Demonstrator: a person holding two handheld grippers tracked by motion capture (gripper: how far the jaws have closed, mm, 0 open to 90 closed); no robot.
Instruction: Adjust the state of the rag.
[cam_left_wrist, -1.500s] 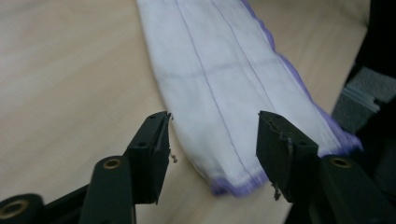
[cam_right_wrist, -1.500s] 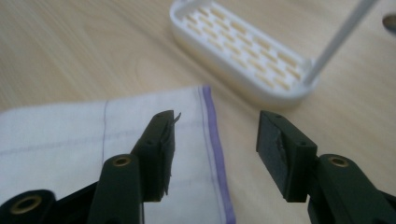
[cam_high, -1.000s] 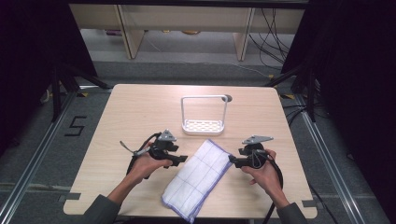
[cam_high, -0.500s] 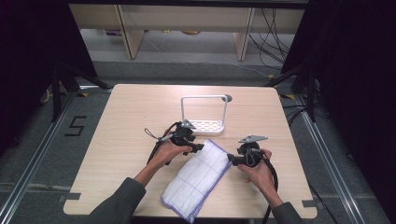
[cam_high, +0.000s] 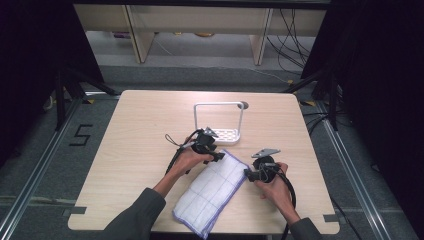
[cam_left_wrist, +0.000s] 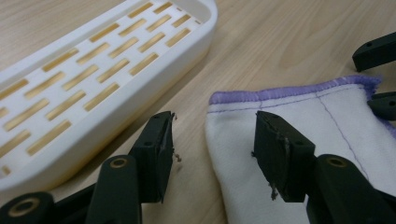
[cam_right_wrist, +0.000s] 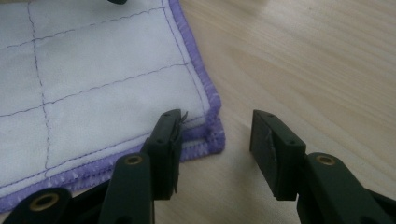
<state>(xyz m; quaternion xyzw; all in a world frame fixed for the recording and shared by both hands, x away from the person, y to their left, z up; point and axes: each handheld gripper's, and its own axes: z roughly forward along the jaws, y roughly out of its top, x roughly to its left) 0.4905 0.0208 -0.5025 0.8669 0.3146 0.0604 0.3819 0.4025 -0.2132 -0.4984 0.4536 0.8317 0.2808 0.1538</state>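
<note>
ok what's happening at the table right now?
A person holds a hand-held gripper in each hand over a folded white cloth with purple stitched edging. The left hand-held gripper is open, straddling one far corner beside a white slotted plastic tray. The right hand-held gripper is open at the other far corner. Neither has closed on the cloth.

Tabletop: pale wood grain, smooth, matt.
Cloth: white quilted fabric, purple stitched hem.
Slotted tray: white plastic, slightly glossy.
Claws: black matt plastic.
</note>
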